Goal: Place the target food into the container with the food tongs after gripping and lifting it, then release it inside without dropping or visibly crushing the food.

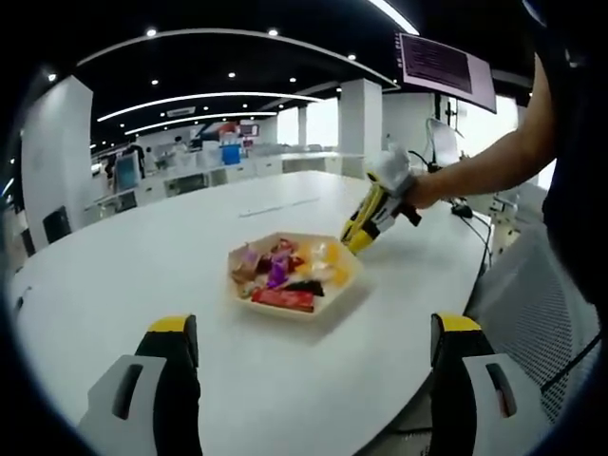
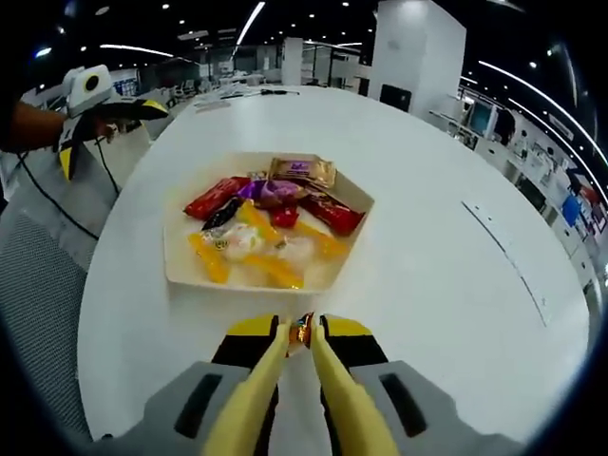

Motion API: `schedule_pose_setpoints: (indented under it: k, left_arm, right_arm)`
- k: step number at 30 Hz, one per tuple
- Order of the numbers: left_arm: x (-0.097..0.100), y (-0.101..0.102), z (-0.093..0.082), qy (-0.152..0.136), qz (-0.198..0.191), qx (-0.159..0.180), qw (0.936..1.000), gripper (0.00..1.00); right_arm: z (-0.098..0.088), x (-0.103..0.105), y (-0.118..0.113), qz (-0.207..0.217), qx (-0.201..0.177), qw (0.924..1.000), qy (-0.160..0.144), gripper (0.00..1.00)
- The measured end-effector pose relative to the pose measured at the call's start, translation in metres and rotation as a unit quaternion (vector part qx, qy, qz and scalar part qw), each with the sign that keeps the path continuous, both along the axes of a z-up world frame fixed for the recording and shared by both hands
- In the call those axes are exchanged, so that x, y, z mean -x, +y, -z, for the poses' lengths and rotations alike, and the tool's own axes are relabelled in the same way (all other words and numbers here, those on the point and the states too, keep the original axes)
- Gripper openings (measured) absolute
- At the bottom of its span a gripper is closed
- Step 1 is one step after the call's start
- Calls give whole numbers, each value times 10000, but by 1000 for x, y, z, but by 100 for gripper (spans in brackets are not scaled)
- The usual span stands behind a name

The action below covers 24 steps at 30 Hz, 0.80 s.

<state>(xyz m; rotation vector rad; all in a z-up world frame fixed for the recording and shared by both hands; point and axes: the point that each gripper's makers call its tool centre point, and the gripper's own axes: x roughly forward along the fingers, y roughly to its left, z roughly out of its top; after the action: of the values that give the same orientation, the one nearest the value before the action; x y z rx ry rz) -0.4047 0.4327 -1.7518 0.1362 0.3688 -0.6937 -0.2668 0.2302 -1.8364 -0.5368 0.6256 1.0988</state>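
Note:
A beige hexagonal tray [image 2: 179,261] sits on the white table [image 2: 446,285], holding several wrapped snacks: red bars, purple wrappers, yellow and orange candies. Just short of the tray's near rim, my right gripper [image 2: 301,327] is shut, its yellow tong-like fingers [image 2: 261,380] pinching a small orange wrapped candy [image 2: 301,333]. In the left gripper view the tray [image 1: 285,311] lies ahead at mid-table, and the right gripper [image 1: 355,240], held by a person's hand, hovers tilted over its right rim. My left gripper [image 1: 313,332] is open wide and empty, well back from the tray.
The table's curved edge runs close to the tray on the person's side. A grey mesh chair [image 1: 537,313] stands off that edge. The left gripper [image 2: 90,100] and a black cable [image 2: 57,214] show at upper left. Desks and pillars fill the background.

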Motion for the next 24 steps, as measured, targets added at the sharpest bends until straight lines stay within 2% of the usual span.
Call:
schedule_pose_setpoints:
  k: [10,16,24]
  left_arm:
    - [-1,1,-1,-52,-9,5,10000,99]
    - [-1,1,-1,-54,-19,7,10000,99]
    - [-2,1,-3,-74,-34,23,10000,99]
  right_arm:
    - [-5,3,-9,-108,196,9997,5,17]
    - [-19,-5,-13,-34,138,9999,-27,18]
    - [-41,-8,-14,-123,262,9995,-95,18]
